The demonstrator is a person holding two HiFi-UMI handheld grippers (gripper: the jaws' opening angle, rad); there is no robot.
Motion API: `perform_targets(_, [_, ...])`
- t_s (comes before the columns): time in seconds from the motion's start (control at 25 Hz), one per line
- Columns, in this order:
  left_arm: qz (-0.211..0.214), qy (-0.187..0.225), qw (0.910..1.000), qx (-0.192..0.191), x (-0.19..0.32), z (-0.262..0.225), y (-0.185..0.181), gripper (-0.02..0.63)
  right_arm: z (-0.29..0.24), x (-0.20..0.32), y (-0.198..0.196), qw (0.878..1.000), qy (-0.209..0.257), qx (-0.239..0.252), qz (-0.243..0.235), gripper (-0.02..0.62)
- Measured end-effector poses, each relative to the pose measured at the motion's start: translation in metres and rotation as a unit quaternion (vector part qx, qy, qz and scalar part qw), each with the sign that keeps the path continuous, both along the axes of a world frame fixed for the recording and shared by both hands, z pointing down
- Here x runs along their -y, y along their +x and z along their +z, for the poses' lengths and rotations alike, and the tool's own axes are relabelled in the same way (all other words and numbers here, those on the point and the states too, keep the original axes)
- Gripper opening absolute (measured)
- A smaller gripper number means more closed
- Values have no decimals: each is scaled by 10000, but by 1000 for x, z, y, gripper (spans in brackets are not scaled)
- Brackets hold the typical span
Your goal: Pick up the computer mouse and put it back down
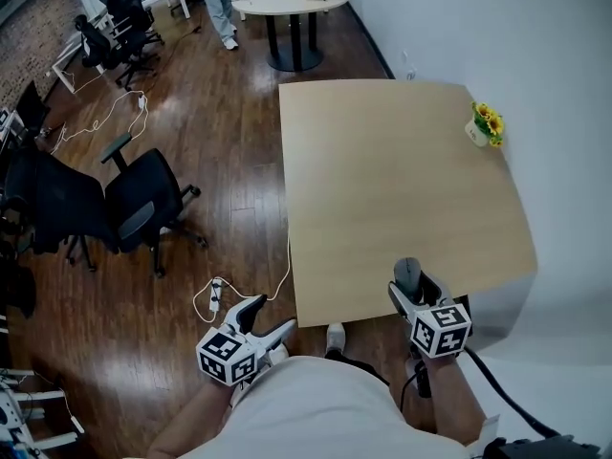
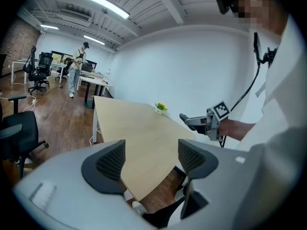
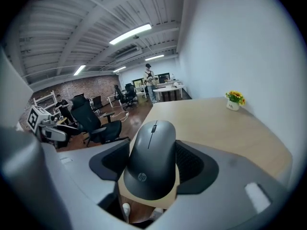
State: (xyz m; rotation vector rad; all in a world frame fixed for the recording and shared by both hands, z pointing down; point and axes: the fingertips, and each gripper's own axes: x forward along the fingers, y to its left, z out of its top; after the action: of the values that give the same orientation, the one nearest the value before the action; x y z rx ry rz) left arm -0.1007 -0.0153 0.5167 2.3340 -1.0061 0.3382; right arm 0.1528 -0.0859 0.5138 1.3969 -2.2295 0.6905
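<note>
Nr me, my right claw (image 3: 153, 164) clamps the computer mouse (image 3: 151, 157) by its sides over the counter (image 1: 402, 180) edge. It looks lifted, so pick-up seems done. Next I'd lower it flat, then let go. Left claw (image 2: 151, 159) hangs slack, w/ nothing in it, off the counter's corner. Flower pot (image 1: 485, 124) sits far back. Nothing blocks the drop.

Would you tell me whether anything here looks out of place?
Nothing stands out: the mouse sits in the jaws of the right gripper at the near edge of the table, and the flower pot stands upright near its far corner.
</note>
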Motion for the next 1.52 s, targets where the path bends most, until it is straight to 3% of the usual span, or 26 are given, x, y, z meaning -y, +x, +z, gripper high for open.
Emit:
perform_targets(0.32, [217,212,9995,50,-3,-3,-5,318,-49,-43,-29,9994,309,125,-80,299])
perform_targets(0.96, [460,243,9986,12,-14,-7,-5,318,-43,-58,-19,9991,294,148,275,298])
perform_targets(1.16, [311,205,9993,-9,-17,-11,-6,318,0,-30,5,9989,-44,204,408,296])
perform_targets(1.52, [-497,4,9986,197,-29,-12,-28,318,164,69,61,9939,-681,-165,858,296])
